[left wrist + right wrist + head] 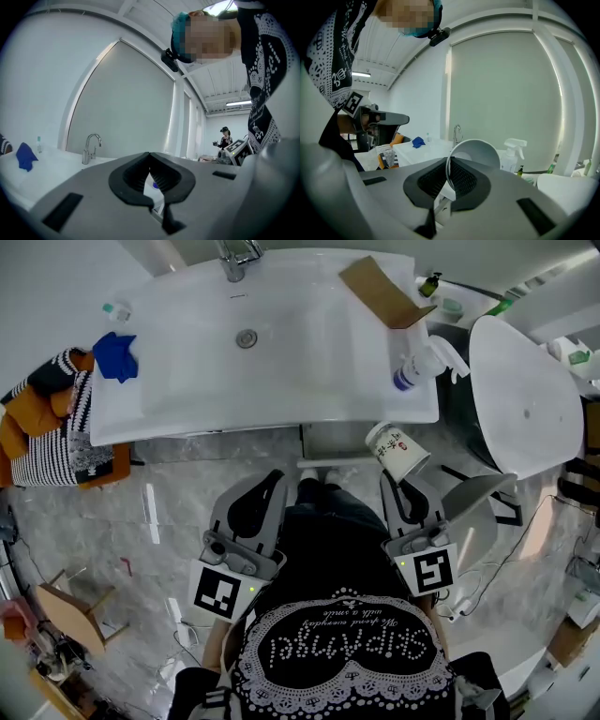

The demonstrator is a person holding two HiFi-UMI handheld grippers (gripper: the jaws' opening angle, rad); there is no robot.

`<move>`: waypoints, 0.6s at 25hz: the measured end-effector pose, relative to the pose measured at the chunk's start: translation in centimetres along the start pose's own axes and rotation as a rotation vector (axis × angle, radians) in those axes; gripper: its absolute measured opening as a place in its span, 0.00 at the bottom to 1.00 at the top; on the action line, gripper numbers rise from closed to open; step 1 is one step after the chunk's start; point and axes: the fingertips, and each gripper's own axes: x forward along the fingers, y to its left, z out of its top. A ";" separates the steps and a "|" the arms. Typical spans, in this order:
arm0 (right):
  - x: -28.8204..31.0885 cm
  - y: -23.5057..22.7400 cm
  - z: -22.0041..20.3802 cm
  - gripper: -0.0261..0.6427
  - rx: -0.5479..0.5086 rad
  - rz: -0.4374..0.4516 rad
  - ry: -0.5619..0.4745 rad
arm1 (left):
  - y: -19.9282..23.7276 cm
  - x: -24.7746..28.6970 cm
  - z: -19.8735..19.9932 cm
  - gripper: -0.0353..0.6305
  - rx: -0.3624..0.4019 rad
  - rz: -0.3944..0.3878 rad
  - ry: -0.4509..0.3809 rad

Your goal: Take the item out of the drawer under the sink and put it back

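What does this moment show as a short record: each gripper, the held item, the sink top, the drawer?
left gripper: jaws together, nothing between them
right gripper: shut on the paper cup's wall at its rim
paper cup: white with red print, tilted, held in the air in front of the sink
sink top: faucet, blue cloth at left, spray bottle and cardboard piece at right
drawer: cannot tell whether open or shut

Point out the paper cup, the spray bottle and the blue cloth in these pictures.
paper cup [400, 454]: head view, on its printed side wall.
spray bottle [413, 370]: head view, on its body, below the trigger.
blue cloth [116, 354]: head view, on the middle of its folds.
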 end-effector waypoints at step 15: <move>-0.1 2.5 -0.6 0.08 -0.017 0.004 -0.005 | -1.4 0.3 -0.6 0.06 -0.051 -0.058 -0.004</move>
